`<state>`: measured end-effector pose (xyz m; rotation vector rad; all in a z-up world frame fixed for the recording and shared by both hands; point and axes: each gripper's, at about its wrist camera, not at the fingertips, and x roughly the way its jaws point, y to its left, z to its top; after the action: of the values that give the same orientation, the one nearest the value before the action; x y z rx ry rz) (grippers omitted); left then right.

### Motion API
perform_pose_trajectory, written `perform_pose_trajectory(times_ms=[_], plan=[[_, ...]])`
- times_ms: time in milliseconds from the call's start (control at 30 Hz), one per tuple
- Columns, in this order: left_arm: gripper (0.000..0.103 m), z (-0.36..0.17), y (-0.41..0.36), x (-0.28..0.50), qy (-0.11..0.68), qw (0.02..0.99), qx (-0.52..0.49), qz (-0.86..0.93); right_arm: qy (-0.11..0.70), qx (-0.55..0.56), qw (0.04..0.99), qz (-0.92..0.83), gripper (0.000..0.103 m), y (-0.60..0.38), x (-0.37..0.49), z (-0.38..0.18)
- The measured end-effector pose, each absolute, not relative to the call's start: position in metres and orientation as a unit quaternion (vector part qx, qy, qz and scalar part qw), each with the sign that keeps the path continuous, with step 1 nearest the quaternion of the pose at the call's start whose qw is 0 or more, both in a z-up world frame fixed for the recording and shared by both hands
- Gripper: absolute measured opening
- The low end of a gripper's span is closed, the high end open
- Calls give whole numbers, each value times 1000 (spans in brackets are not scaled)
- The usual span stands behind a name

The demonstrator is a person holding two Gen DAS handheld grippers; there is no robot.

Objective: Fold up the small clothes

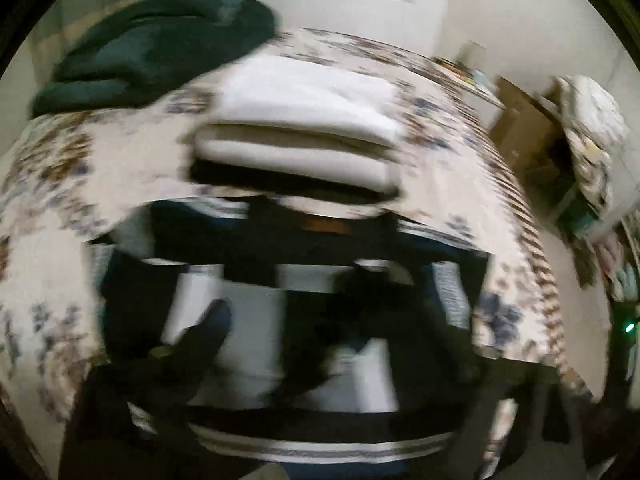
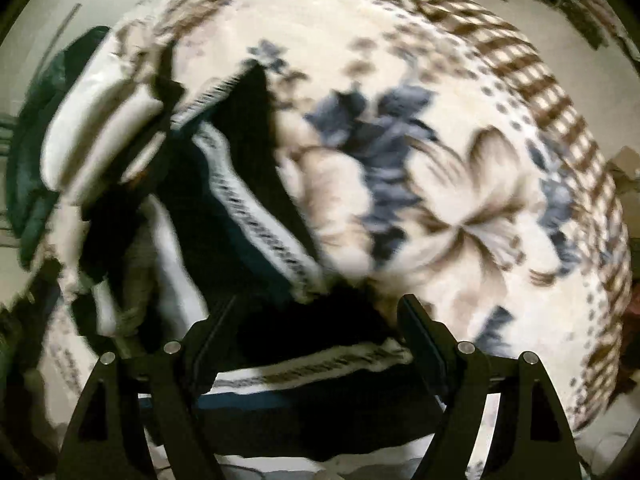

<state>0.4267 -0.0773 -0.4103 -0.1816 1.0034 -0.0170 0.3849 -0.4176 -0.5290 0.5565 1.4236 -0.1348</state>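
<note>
A dark navy garment with white and grey stripes (image 1: 280, 320) lies on a floral blanket (image 1: 60, 184). It also shows in the right wrist view (image 2: 248, 208). The left wrist view is badly blurred; my left gripper (image 1: 288, 352) is over the garment, with one dark finger (image 1: 204, 340) visible, and I cannot tell whether it is open. My right gripper (image 2: 316, 320) is open, its fingers (image 2: 420, 332) astride the garment's striped edge (image 2: 320, 368). A folded white stack (image 1: 296, 128) lies beyond the garment, also in the right wrist view (image 2: 100, 132).
A dark green folded cloth (image 1: 160, 44) sits at the blanket's far left corner, also in the right wrist view (image 2: 28, 168). The blanket's checked border (image 2: 552, 92) runs along its right edge. Boxes and clutter (image 1: 560, 152) stand on the floor to the right.
</note>
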Motion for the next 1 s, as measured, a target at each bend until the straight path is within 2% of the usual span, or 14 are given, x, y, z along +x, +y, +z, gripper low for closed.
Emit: perform_pose_trajectory(times_ms=[233, 500, 533, 600, 800, 967, 1000], plan=[[97, -410, 34, 379, 479, 864, -66, 143, 631, 247, 734, 49, 82, -362, 435, -528], [97, -445, 105, 347, 515, 821, -77, 234, 656, 272, 701, 66, 81, -320, 491, -574], [97, -449, 108, 347, 517, 819, -80, 237, 658, 274, 698, 61, 74, -318, 496, -581], [97, -457, 116, 348, 521, 814, -87, 241, 662, 260, 701, 49, 3, -312, 498, -587], [97, -476, 123, 373, 534, 806, -116, 228, 615, 240, 750, -39, 2, -352, 482, -552], [97, -493, 117, 408, 548, 802, -119, 205, 623, 212, 747, -94, 3, -393, 477, -557], [97, -494, 117, 413, 550, 803, -117, 200, 635, 206, 739, -92, 13, -395, 480, -559]])
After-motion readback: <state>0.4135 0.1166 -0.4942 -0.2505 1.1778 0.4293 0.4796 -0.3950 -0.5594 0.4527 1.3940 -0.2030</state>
